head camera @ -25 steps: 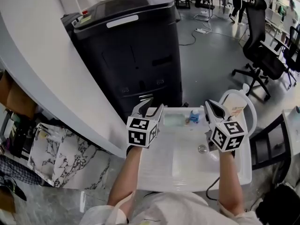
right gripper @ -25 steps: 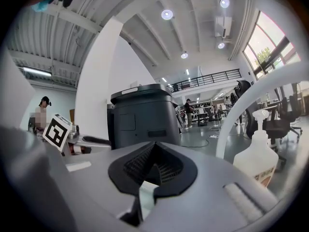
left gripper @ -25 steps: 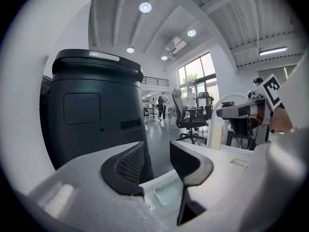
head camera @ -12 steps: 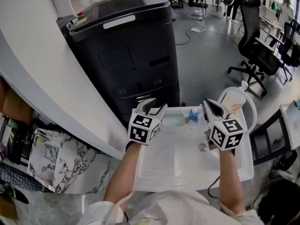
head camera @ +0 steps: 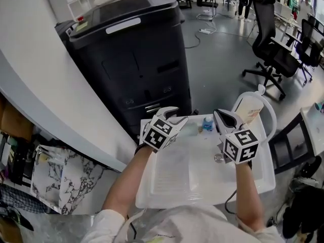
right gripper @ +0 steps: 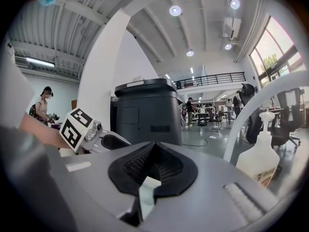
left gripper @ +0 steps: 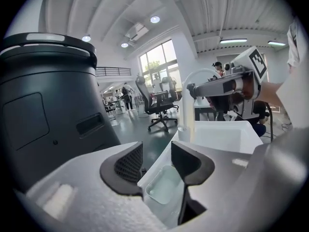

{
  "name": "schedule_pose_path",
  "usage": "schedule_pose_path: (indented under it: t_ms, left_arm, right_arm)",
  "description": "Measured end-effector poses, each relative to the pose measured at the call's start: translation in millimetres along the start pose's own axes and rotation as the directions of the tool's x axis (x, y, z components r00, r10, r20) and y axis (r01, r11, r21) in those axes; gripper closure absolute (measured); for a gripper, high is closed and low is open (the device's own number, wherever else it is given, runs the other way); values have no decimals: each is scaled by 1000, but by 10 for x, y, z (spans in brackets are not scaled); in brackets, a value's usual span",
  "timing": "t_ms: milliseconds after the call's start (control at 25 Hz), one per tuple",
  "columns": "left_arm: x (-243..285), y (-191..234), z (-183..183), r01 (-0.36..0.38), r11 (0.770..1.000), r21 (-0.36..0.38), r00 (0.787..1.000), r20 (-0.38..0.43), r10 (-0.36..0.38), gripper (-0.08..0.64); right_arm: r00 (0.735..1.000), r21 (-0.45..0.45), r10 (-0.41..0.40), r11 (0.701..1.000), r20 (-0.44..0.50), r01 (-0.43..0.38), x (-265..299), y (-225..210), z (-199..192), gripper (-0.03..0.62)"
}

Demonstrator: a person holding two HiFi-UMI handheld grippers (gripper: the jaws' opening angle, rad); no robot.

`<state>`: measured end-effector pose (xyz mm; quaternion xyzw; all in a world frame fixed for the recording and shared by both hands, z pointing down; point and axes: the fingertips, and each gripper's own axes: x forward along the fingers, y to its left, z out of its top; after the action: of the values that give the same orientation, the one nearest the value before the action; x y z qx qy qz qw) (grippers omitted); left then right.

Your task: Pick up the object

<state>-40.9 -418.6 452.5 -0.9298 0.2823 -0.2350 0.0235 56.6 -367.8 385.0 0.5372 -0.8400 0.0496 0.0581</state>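
Observation:
A white sink (head camera: 152,196) lies below me. At its back edge I see a pale green soap dish (head camera: 189,129) and a small blue object (head camera: 207,124). My left gripper (head camera: 176,115) hovers over the sink's back left corner. Its jaws are opening and nothing is between them. In the left gripper view the soap dish (left gripper: 164,185) shows just below the left gripper (left gripper: 157,161). My right gripper (head camera: 219,114) is held over the sink's right side, near the blue object. In its own view the right gripper (right gripper: 153,166) has its pads together and holds nothing.
A white faucet arch (head camera: 271,116) and a spray bottle (head camera: 249,113) stand at the sink's right. A large black machine (head camera: 131,54) rises close behind the sink, with a white counter (head camera: 45,100) to the left. Office chairs (head camera: 273,39) stand on the grey floor beyond.
The left gripper has turned to the right, toward the back of the sink, and its jaws stand a little wider. The right gripper has barely shifted.

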Motion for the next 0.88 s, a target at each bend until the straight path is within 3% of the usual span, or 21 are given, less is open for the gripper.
schedule_pose_path:
  t_ms: [360,880]
  left_arm:
    - [340,-238,-224,162,976,144,982,-117,-145,367]
    - [701,-464,-768,358,903,237,909,-309,-279,367]
  right_arm:
    - [999,-4,-33,999,-13,33,-24,-17,-43,589]
    - [997,8,-76,997,-34,76,-33,-92,-148,589]
